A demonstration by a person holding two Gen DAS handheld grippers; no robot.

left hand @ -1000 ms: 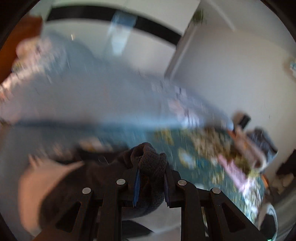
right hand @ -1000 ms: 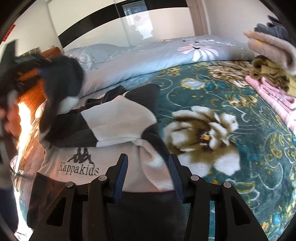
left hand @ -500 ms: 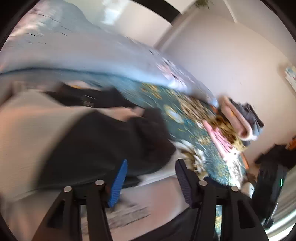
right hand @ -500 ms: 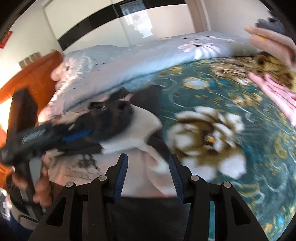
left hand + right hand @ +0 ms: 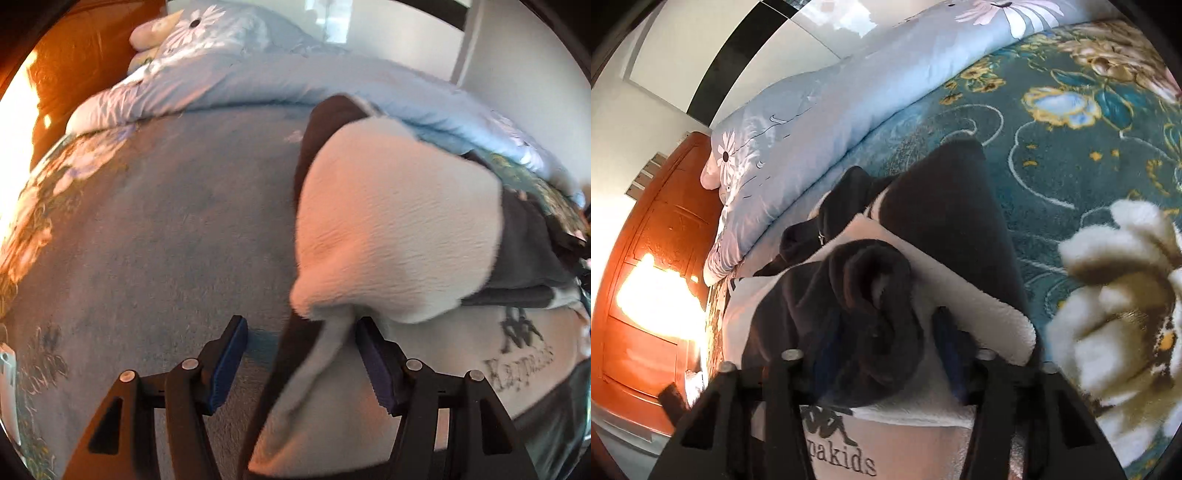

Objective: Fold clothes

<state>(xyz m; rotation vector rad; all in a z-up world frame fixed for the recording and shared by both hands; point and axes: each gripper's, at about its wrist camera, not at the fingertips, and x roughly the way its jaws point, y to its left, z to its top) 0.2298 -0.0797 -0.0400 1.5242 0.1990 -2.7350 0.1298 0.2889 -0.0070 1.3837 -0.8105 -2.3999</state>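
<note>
Left wrist view, left to right: orange-brown wooden headboard (image 5: 74, 55) glowing with glare at far left, pale blue floral quilt (image 5: 258, 74) bunching along the back, grey-blue plush blanket (image 5: 147, 240) covering the near bed. Left gripper (image 5: 301, 363) is pointing down at the blanket, jaws standing open and having just been widening; blue pads (image 5: 229, 363) clear on both sides. A cream and black fleece sweatshirt (image 5: 399, 236) is lying to the right of centre on the blanket, its left edge draping down between the open jaws, not pinched. Black print on its cream panel at right: a logo figure over blurred text starting "Kap", rest not readable.

Right wrist view, left to right: same headboard (image 5: 657, 258) at left, quilt (image 5: 831, 110) running diagonally, then the sweatshirt (image 5: 945, 206) in the middle, teal floral plush blanket (image 5: 1089, 155) with a large white flower at right. Right gripper (image 5: 882, 336) is sitting over the folded garment, jaws having just been closing; a bunched black sleeve cuff (image 5: 871, 291) is sitting between them. Fingertips are blurred and mostly buried in fabric, so cannot tell if the pads are actually pressing. Print under the gripper reads "akids" below a partly hidden seated-figures logo.
</note>
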